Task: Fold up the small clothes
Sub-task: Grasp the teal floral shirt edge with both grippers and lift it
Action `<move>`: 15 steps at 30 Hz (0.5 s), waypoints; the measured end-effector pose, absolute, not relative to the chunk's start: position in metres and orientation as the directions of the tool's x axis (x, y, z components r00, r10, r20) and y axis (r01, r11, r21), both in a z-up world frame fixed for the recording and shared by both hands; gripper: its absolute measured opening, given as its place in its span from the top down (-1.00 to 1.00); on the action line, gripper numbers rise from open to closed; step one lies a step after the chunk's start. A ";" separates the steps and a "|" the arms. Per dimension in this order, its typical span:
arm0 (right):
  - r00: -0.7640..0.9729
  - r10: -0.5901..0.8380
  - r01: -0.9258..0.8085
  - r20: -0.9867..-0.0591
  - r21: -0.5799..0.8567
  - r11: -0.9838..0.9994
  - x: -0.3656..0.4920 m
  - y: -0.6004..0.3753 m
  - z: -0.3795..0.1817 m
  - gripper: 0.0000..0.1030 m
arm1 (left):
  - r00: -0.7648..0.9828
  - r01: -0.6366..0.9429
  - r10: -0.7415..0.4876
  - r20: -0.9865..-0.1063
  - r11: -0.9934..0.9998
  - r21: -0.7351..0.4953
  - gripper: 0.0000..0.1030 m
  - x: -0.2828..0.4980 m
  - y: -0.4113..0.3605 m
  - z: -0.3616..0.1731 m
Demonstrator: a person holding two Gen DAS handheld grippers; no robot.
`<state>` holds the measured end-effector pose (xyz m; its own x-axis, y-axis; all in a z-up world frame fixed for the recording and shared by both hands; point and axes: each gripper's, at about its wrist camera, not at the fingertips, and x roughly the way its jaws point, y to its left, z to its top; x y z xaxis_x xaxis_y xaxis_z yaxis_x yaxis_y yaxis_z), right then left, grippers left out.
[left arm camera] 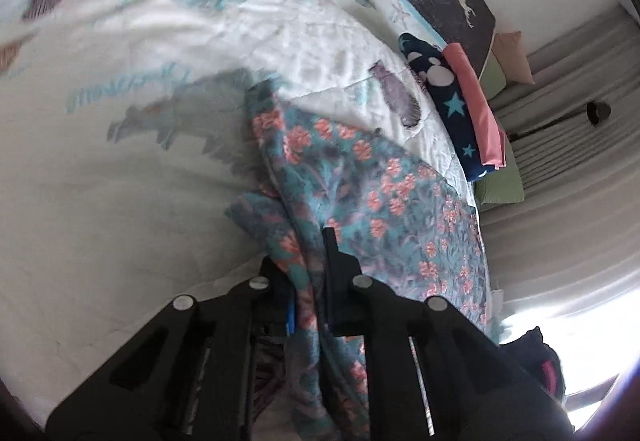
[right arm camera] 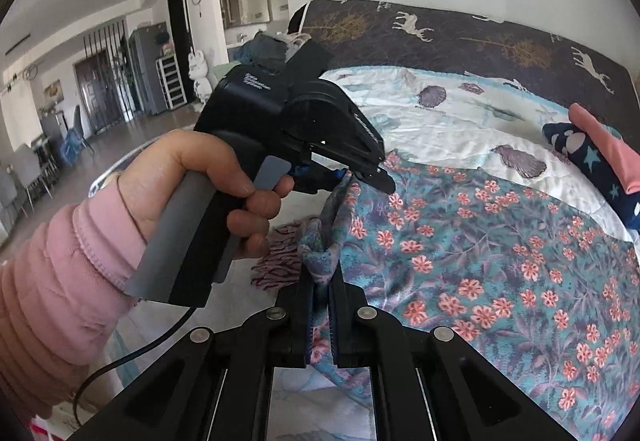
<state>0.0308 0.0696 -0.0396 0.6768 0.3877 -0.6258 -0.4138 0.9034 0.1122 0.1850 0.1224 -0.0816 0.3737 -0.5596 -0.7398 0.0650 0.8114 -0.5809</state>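
Observation:
A teal floral garment (left arm camera: 376, 201) with pink flowers lies spread on the bed. It also shows in the right wrist view (right arm camera: 500, 261). My left gripper (left arm camera: 310, 261) is shut on a bunched edge of the garment. In the right wrist view the left gripper (right arm camera: 360, 177) is held by a hand in a pink sleeve and pinches the garment's corner. My right gripper (right arm camera: 320, 293) is shut on the same bunched edge just below it. The cloth between the two grippers is lifted off the bed.
A white quilt (right arm camera: 440, 121) with shell prints covers the bed. Folded clothes, a navy star-print piece (left arm camera: 452, 105) and a pink piece (left arm camera: 480, 109), are stacked at the bed's far edge, also in the right wrist view (right arm camera: 588, 161). A dark deer-print headboard (right arm camera: 480, 41) stands behind. Curtains (left arm camera: 560, 121) hang at right.

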 end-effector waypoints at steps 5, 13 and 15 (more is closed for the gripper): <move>0.691 0.416 -0.390 -0.591 0.179 0.903 0.028 0.046 -0.029 0.91 | 0.396 0.132 -0.535 -0.746 0.837 -0.530 0.79 0.185 0.097 -0.056; 0.748 0.394 -0.322 -0.533 0.227 0.919 0.012 -0.012 -0.009 0.91 | 0.392 0.273 -0.567 -0.724 0.824 -0.497 0.79 0.185 0.023 -0.021; 0.756 0.387 -0.295 -0.528 0.253 0.921 0.009 -0.033 -0.007 0.91 | 0.384 0.310 -0.573 -0.725 0.819 -0.483 0.79 0.185 0.000 -0.016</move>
<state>0.0091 -0.0328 -0.0074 0.7557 0.3870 -0.5283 -0.2951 0.9214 0.2529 0.1850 0.0000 -0.0165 0.3836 -0.5726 -0.7246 0.3097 0.8189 -0.4832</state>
